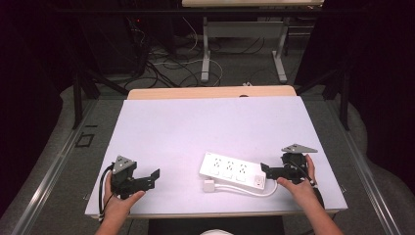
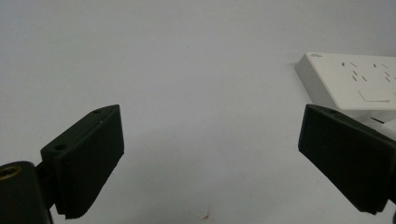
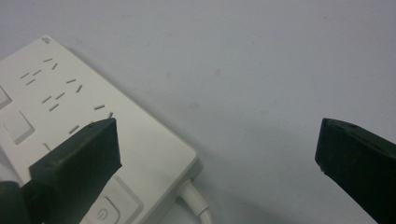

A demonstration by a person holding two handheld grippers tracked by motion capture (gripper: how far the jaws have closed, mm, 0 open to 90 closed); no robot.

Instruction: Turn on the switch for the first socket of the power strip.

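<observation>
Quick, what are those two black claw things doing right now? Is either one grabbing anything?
Left gripper: open, holding nothing, apart from the power strip.
Right gripper: open, holding nothing; one jaw hangs over the power strip's cable end.

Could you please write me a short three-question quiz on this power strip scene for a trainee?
1. True or false: the right gripper is clamped on the power strip.
2. Which lies nearer the table's front edge: (a) the strip, (b) the small white plug?
3. What lies between the left gripper jaws?

Key:
1. False; its jaws stand wide open, one over the strip's end.
2. b.
3. Nothing but the bare table.
</observation>
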